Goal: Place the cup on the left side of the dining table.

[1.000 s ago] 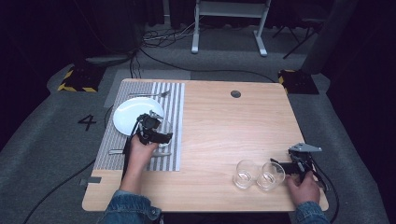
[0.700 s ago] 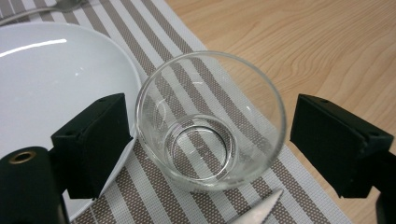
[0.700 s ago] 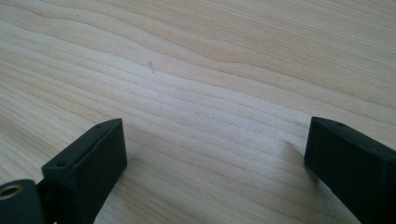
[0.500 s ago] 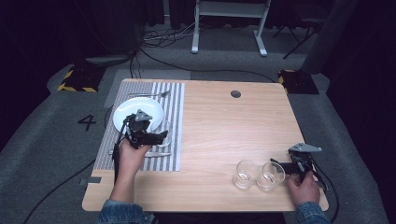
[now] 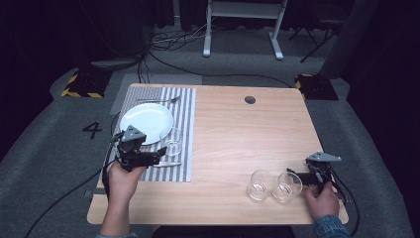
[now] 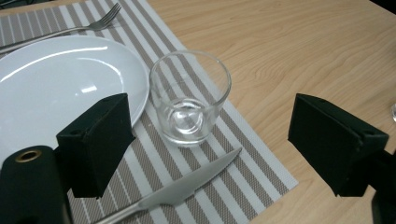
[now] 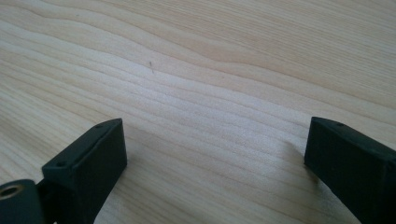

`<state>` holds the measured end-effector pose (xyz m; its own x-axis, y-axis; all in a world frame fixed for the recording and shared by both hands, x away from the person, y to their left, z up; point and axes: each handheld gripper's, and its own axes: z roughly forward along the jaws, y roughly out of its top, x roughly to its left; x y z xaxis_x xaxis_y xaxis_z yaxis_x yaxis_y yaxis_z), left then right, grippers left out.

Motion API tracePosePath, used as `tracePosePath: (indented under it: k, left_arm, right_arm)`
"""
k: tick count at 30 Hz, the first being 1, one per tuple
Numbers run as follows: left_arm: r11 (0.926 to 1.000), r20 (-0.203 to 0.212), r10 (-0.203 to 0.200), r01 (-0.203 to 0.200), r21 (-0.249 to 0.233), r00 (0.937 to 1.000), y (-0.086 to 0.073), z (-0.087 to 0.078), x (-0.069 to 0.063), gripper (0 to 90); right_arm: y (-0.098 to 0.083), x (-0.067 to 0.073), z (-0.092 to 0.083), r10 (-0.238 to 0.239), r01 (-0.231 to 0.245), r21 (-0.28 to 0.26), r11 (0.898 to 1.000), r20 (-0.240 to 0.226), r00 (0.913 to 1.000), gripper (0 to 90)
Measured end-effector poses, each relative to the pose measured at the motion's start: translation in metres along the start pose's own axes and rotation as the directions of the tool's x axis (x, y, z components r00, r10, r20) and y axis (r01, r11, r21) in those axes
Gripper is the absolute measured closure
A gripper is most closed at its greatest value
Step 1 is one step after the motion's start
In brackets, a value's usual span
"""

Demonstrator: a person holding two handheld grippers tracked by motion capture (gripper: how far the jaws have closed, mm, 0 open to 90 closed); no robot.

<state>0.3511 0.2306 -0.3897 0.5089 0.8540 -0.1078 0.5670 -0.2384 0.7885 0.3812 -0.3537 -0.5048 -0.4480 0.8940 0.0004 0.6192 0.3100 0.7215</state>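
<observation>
A clear empty glass stands upright on the striped placemat, just right of the white plate. My left gripper is open, its jaws spread wide a short way in front of the glass and touching nothing. From above, the left gripper sits at the placemat's near edge, below the plate and the glass. My right gripper rests near the table's front right corner beside two more empty glasses. The right gripper is open over bare wood.
A knife lies on the placemat between my left gripper and the glass. A fork lies beyond the plate. A round cable hole marks the table's far side. Bare wooden tabletop spans the middle.
My left gripper has drawn back from the glass, toward the table's left front. The glass stays standing on the placemat. The right gripper has not moved.
</observation>
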Motion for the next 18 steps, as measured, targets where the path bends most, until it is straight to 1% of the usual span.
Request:
tracePosePath:
  k: [1, 2, 3, 4, 5, 8, 9, 11, 14, 16, 17, 18]
  left_arm:
    - [1.0000, -0.003, -0.003, 0.003, 0.001, 1.0000, -0.002, -0.003, 0.000, 13.9]
    - [1.0000, -0.003, -0.003, 0.003, 0.001, 1.0000, -0.002, -0.003, 0.000, 13.9]
    - [0.9999, -0.011, -0.011, 0.011, -0.005, 0.9999, -0.006, -0.009, 0.000, 13.9]
    - [0.9999, -0.011, -0.011, 0.011, -0.005, 0.9999, -0.006, -0.009, 0.000, 13.9]
    - [0.9999, -0.017, -0.012, 0.012, -0.009, 0.9998, -0.009, -0.015, 0.000, 14.0]
    - [1.0000, -0.023, -0.007, 0.007, -0.007, 0.9997, -0.013, -0.020, 0.001, 14.1]
    - [0.9999, -0.025, -0.011, 0.011, -0.006, 0.9996, -0.015, -0.022, 0.001, 14.2]
    - [0.9998, -0.046, -0.017, 0.016, -0.008, 0.9988, -0.021, -0.029, 0.003, 14.2]
    - [0.9997, -0.049, -0.023, 0.023, 0.000, 0.9985, -0.025, -0.031, 0.005, 14.1]
    - [0.9993, -0.057, -0.037, 0.037, 0.006, 0.9977, -0.030, -0.035, 0.007, 14.1]
    - [0.9988, -0.062, -0.047, 0.048, 0.005, 0.9969, -0.034, -0.039, 0.009, 14.1]
    - [0.9988, -0.062, -0.047, 0.048, 0.005, 0.9969, -0.034, -0.039, 0.009, 14.1]
  right_arm:
    - [0.000, 0.000, 0.000, -0.001, 0.001, 0.000, 1.000, 0.000, 1.0000, 6.1]
    - [0.000, 0.000, 0.000, -0.001, 0.001, 0.000, 1.000, 0.000, 1.0000, 6.1]
    - [0.000, 0.000, 0.000, 0.000, 0.000, 0.000, 1.000, 0.000, 1.0000, 6.1]
    - [0.000, 0.000, 0.000, 0.000, 0.000, 0.000, 1.000, 0.000, 1.0000, 6.1]
    - [0.000, 0.000, 0.000, -0.001, 0.001, 0.000, 1.000, 0.000, 1.0000, 6.1]
    - [0.000, 0.000, 0.000, -0.001, 0.001, 0.000, 1.000, 0.000, 1.0000, 6.1]
    - [0.000, 0.000, 0.000, 0.000, 0.000, 0.000, 1.000, 0.000, 1.0000, 6.1]
    - [0.000, 0.000, 0.000, 0.000, 0.000, 0.000, 1.000, 0.000, 1.0000, 6.1]
    - [0.000, 0.000, 0.000, -0.001, 0.001, 0.000, 1.000, 0.000, 1.0000, 6.1]
    - [0.000, 0.000, 0.000, 0.000, 0.000, 0.000, 1.000, 0.000, 1.0000, 6.1]
    - [0.000, 0.000, 0.000, 0.000, 0.000, 0.000, 1.000, 0.000, 1.0000, 6.1]
    - [0.000, 0.000, 0.000, 0.000, 0.000, 0.000, 1.000, 0.000, 1.0000, 6.1]
